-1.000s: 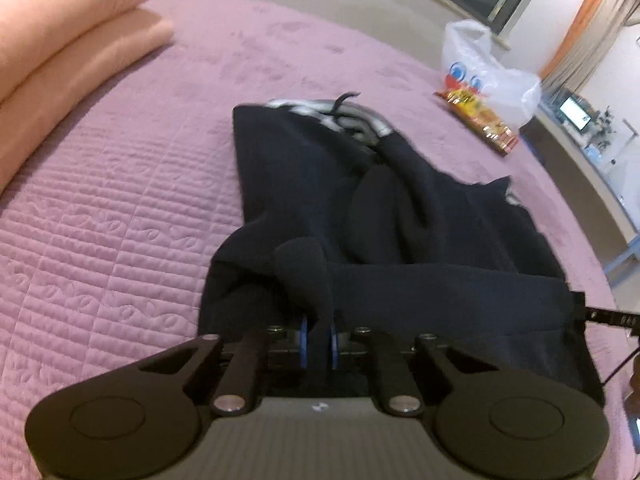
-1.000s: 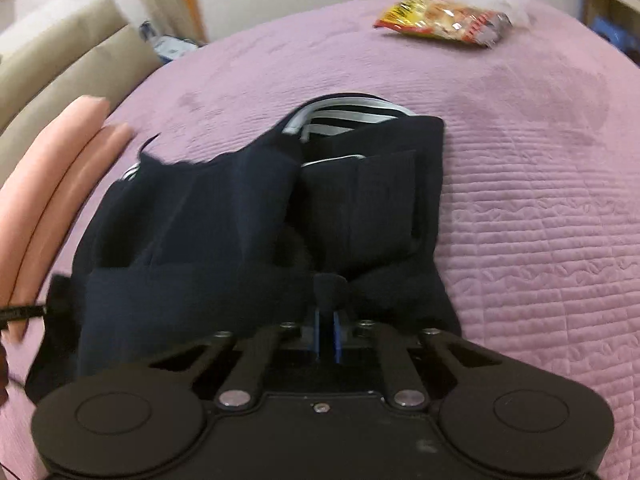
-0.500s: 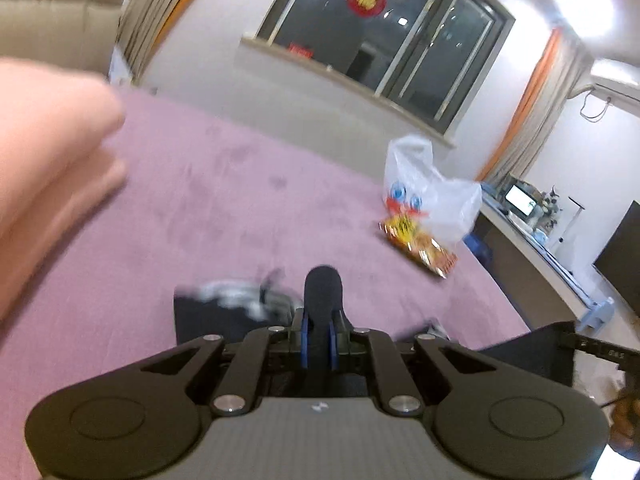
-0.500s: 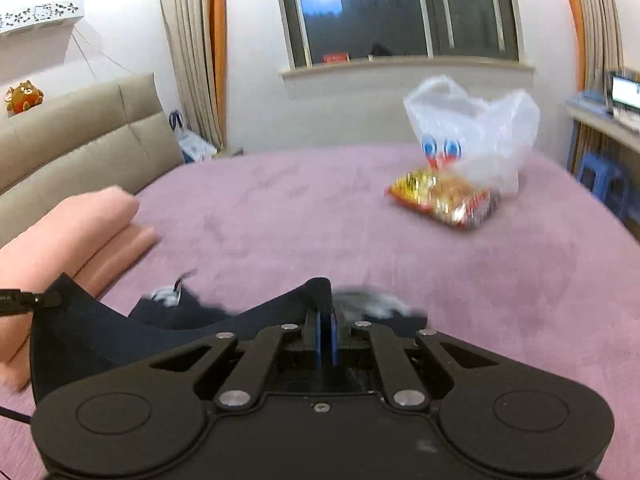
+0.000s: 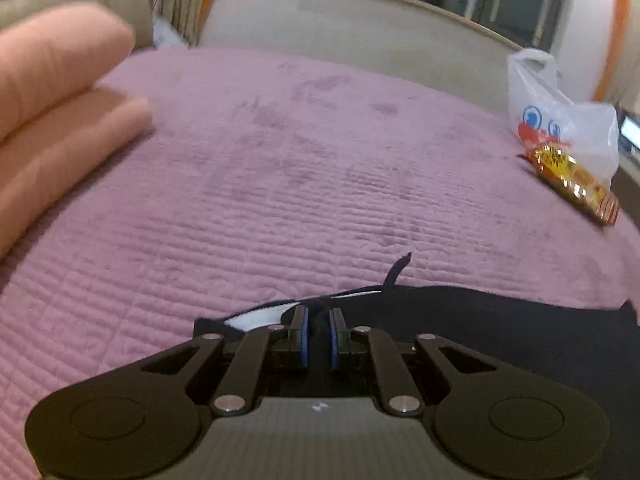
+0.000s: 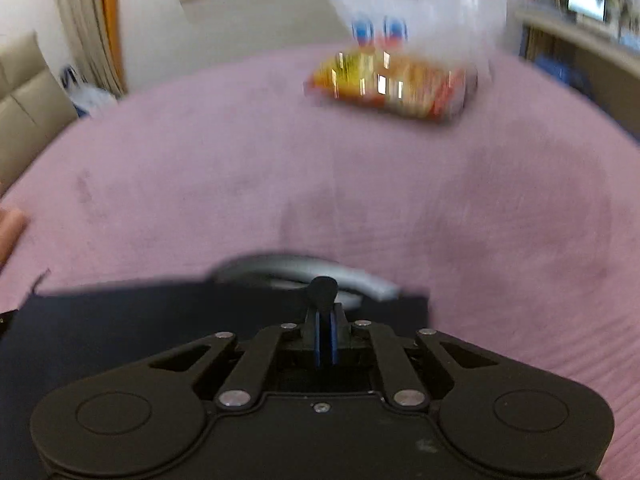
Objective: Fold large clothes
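Observation:
A dark navy garment with a grey-and-white striped lining lies on the purple bedspread. My left gripper is shut on a fold of the garment at its left edge, low over the bed. My right gripper is shut on another fold of the same garment; a bunch of dark cloth sticks up between its fingers. The striped collar shows just beyond the right gripper. The garment stretches flat between the two grippers.
Folded pink blankets lie at the left on the bed. A white plastic bag and a shiny snack packet lie at the far right, also in the right wrist view. A beige headboard stands at the left.
Both grippers lifted the garment's near edge up, carried it forward over the rest, and have come down near the collar. The garment is now folded over on itself.

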Available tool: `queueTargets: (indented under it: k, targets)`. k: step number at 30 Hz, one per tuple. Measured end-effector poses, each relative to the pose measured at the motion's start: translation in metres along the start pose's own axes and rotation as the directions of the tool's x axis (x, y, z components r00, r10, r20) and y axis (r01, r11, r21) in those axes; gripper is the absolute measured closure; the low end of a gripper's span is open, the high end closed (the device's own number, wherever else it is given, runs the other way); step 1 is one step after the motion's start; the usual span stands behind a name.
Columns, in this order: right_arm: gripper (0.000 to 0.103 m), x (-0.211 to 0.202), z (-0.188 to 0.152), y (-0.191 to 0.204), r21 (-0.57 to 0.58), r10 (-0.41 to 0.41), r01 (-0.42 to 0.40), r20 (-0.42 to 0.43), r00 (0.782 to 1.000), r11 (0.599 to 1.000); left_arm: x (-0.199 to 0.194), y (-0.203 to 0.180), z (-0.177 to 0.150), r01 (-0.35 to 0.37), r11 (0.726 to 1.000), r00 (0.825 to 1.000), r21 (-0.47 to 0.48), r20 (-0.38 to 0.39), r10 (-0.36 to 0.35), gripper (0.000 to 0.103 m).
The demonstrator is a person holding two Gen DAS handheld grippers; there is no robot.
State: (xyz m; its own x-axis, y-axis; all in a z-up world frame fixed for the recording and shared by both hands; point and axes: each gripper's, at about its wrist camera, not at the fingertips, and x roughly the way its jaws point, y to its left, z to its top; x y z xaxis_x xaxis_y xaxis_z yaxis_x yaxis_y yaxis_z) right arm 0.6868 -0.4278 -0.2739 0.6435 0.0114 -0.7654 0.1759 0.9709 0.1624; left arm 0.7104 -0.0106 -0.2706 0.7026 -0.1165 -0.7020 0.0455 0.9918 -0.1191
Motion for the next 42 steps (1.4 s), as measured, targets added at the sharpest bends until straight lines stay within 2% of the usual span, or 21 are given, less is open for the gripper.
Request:
queueTargets:
  k: [3,6,7,9,11,13,15,16,18,19,20,22,24,27,28,30,32,33,36,38,42]
  targets:
    - [0.095,-0.002,0.0,0.003,-0.041,-0.018,0.018,0.006,1.0,0.999,-0.005,-0.006,0.005,-0.027,0.999,1.0,0.042,0.005,0.027,0.085]
    - [0.078,-0.022,0.012,0.0,-0.032,-0.001,0.002,0.02,1.0,0.999,-0.038,-0.004,0.011,-0.072,0.996,0.995,0.051,0.079,0.068,0.081]
    - [0.077,-0.038,0.012,0.004,-0.027,0.016,-0.015,0.048,0.999,1.0,-0.05,-0.003,0.012,-0.074,0.996,0.991,0.046,0.112,0.069,0.081]
    - [0.077,-0.075,0.015,0.011,-0.041,0.082,-0.078,0.109,0.991,0.996,-0.081,-0.005,0.016,-0.042,0.998,0.985,0.048,0.172,0.033,0.079]
    - [0.077,-0.097,0.012,0.024,-0.078,0.143,-0.134,0.123,0.982,0.988,-0.105,-0.015,0.011,0.026,0.998,0.981,0.05,0.191,-0.035,0.079]
    - [0.077,-0.104,0.002,0.046,-0.129,0.206,-0.197,0.06,0.977,0.972,-0.113,-0.028,-0.001,0.11,0.991,0.982,0.071,0.148,-0.12,0.079]
    - [0.083,-0.094,-0.014,0.067,-0.177,0.208,-0.209,-0.027,0.978,0.962,-0.102,-0.039,-0.021,0.116,0.991,0.99,0.074,0.074,-0.121,0.077]
    - [0.091,-0.08,-0.025,0.077,-0.21,0.161,-0.175,-0.082,0.984,0.962,-0.088,-0.04,-0.033,0.094,0.994,0.995,0.054,0.015,-0.095,0.078]
    - [0.093,-0.047,-0.048,0.086,-0.242,0.063,-0.108,-0.187,0.98,0.964,-0.057,-0.03,-0.061,0.083,0.996,0.993,-0.026,-0.077,-0.085,0.079]
    - [0.095,-0.035,-0.058,0.085,-0.223,0.06,-0.105,-0.198,0.978,0.969,-0.054,-0.022,-0.072,0.106,0.993,0.993,-0.056,-0.041,-0.109,0.079]
    - [0.099,-0.033,-0.062,0.086,-0.227,0.048,-0.086,-0.165,0.985,0.97,-0.057,-0.017,-0.078,0.131,0.989,0.991,-0.074,-0.004,-0.131,0.079]
    - [0.098,-0.035,-0.058,0.088,-0.202,0.037,-0.069,-0.159,0.987,0.977,-0.065,-0.012,-0.073,0.134,0.986,0.99,-0.103,-0.027,-0.137,0.08]
    - [0.098,-0.043,-0.053,0.08,-0.137,0.063,-0.086,-0.164,0.984,0.987,-0.087,-0.005,-0.069,0.145,0.979,0.988,-0.14,-0.033,-0.151,0.081]
    - [0.088,-0.086,-0.052,0.079,-0.126,0.101,-0.117,-0.13,0.986,0.985,-0.131,0.01,-0.076,0.137,0.978,0.99,-0.157,-0.02,-0.142,0.079]
    - [0.086,-0.101,-0.055,0.085,-0.142,0.115,-0.129,-0.103,0.988,0.981,-0.144,0.016,-0.08,0.141,0.976,0.989,-0.168,-0.017,-0.146,0.077]
    - [0.083,-0.128,-0.069,0.092,-0.139,0.168,-0.177,-0.078,0.983,0.974,-0.169,0.029,-0.097,0.117,0.969,0.991,-0.217,-0.035,-0.127,0.067]
    - [0.083,-0.142,-0.091,0.104,-0.121,0.225,-0.237,-0.107,0.969,0.964,-0.189,0.045,-0.116,0.096,0.953,0.99,-0.288,-0.072,-0.121,0.067]
    - [0.083,-0.14,-0.104,0.111,-0.123,0.228,-0.243,-0.124,0.966,0.962,-0.198,0.052,-0.128,0.089,0.944,0.989,-0.318,-0.084,-0.122,0.068]
    - [0.086,-0.113,-0.138,0.13,-0.193,0.179,-0.212,-0.171,0.969,0.958,-0.218,0.069,-0.163,0.073,0.92,0.986,-0.385,-0.112,-0.125,0.07]
    - [0.089,-0.096,-0.154,0.134,-0.254,0.147,-0.178,-0.137,0.98,0.951,-0.226,0.079,-0.183,0.067,0.898,0.983,-0.434,-0.126,-0.135,0.07]
    - [0.092,-0.09,-0.143,0.122,-0.106,0.172,-0.19,-0.157,0.973,0.976,-0.222,0.097,-0.206,0.104,0.823,0.971,-0.559,-0.123,-0.206,0.068]
